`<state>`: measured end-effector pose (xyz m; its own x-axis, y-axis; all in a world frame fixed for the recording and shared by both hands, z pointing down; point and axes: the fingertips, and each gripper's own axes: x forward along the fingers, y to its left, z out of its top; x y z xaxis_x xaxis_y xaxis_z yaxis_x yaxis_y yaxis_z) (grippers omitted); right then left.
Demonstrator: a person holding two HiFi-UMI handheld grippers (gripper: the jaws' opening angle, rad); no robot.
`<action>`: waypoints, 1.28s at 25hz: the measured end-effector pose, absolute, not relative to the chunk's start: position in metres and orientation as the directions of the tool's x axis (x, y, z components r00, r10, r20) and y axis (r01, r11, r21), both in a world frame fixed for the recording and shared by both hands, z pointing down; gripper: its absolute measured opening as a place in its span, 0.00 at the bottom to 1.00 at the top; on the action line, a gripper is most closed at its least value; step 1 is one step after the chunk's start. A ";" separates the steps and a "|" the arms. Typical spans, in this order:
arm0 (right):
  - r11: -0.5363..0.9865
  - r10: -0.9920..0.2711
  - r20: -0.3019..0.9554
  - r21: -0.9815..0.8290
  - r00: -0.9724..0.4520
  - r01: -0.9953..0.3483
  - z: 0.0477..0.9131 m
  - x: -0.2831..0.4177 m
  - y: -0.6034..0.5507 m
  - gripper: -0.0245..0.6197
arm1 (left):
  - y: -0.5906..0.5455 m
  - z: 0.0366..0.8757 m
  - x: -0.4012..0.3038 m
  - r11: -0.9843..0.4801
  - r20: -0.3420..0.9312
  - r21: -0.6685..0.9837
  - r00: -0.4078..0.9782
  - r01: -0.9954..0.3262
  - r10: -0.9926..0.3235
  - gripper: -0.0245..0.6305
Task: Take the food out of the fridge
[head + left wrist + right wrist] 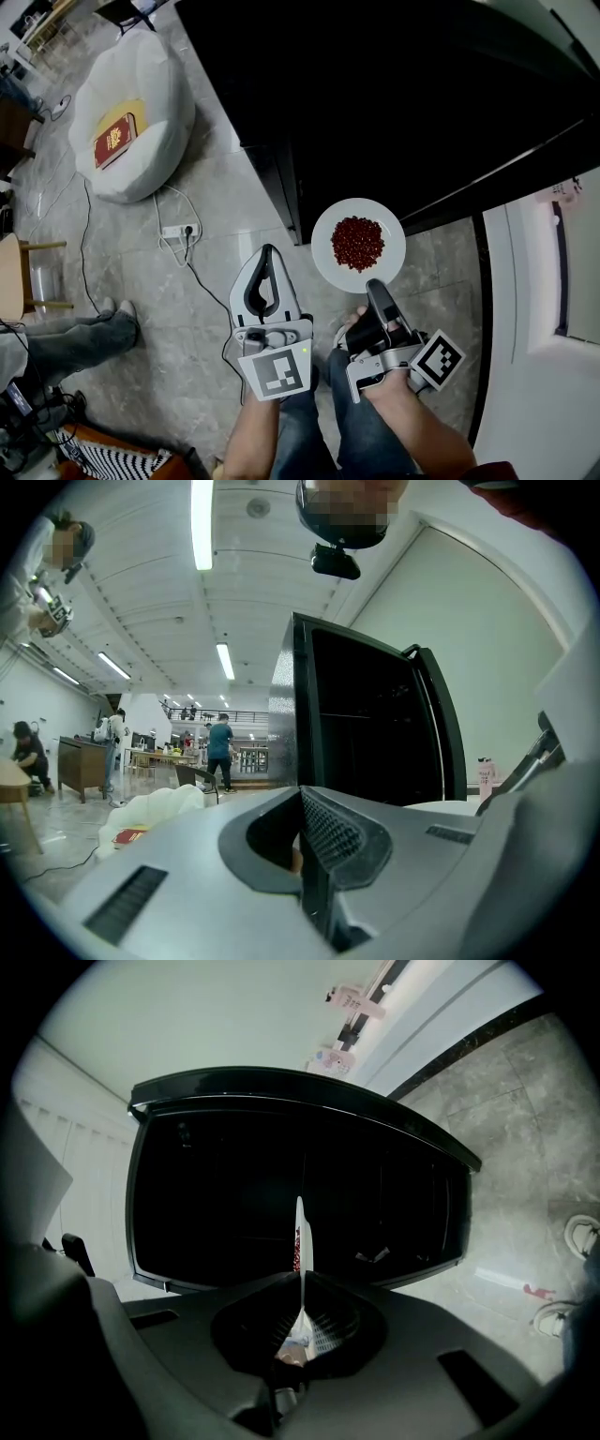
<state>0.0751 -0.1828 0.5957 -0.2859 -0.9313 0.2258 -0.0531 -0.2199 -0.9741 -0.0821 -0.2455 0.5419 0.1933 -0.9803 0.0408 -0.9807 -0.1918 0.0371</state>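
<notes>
1. Just outside the fridge (394,103), over the floor (178,309), the plate (359,246) of beans (357,242) is held by the right claw (373,284), whose jaws are pinched tight on its near rim.
2. Left claw (266,255) is closed on nothing, level alongside.
3. Step, by judgement: the carry-out; the food looks clear of the fridge.
4. Next move calls for a level wrist and a spot to set down, since a rim grip tips easily.
5. Being round, the plate has no long axis; it faces up, reaching from the claw toward the fridge.
</notes>
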 end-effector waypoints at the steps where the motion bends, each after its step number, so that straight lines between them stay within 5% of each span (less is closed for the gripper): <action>1: -0.224 -0.929 0.230 -0.973 -0.289 -0.054 0.595 0.076 -0.179 0.09 | -0.245 0.542 -0.082 -0.191 0.041 0.037 0.192 -0.981 -0.980 0.06; 32: -0.237 -0.925 0.228 -0.972 -0.302 -0.009 0.545 0.068 -0.150 0.09 | -0.221 0.511 -0.099 -0.157 0.038 0.058 0.159 -0.986 -0.987 0.06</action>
